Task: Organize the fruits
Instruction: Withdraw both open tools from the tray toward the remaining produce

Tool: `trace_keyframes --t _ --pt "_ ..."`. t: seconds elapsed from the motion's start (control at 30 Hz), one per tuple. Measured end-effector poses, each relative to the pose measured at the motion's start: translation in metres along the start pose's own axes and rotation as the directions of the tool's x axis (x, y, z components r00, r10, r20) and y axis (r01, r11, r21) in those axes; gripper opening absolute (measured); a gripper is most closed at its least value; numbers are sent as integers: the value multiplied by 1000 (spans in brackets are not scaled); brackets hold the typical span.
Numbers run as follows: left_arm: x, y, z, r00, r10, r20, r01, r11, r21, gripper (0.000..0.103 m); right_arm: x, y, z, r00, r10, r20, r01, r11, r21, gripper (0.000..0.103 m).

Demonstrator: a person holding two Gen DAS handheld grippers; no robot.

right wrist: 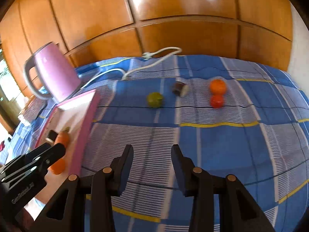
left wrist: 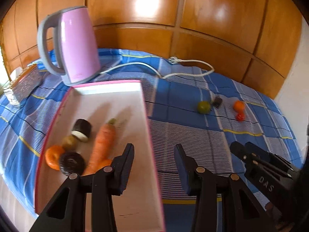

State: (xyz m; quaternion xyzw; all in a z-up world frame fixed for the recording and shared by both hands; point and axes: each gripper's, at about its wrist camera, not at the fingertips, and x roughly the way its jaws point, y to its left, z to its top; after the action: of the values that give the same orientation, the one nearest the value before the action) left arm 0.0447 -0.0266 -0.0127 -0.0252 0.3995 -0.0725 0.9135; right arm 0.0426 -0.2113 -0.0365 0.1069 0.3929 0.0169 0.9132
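Upper centre of the right wrist view: green fruit on the bench cloth, ahead of the right tongs, empty, half-wide; left tongs empty, straddling the tray edge; right nearer.

Both views are bright with daylight, strongest at the far left edge, where a window is blown out to white. The glossy wood panels carry broad white glare patches near the top. Soft shadows fall to the right of the carrot inside the tray. Fisheye distortion bows the panel seams and the checked cloth, and the corners go black. Motion blur smears the right wrist view most: the kettle, the cord and the small fruits look soft. The left wrist view is sharper, blurred mainly along the tray's rim.
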Motion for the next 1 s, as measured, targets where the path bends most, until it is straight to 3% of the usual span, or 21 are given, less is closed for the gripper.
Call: trace_keyframes --t 0.27,1.0 --pt "7 -27 -2 999 -27 -21 28 996 79 43 0 -28 1 999 -44 0 44 997 57 41" --pt "42 -66 16 995 -81 -58 86 991 103 43 6 -66 4 996 -83 -19 85 989 118 41"
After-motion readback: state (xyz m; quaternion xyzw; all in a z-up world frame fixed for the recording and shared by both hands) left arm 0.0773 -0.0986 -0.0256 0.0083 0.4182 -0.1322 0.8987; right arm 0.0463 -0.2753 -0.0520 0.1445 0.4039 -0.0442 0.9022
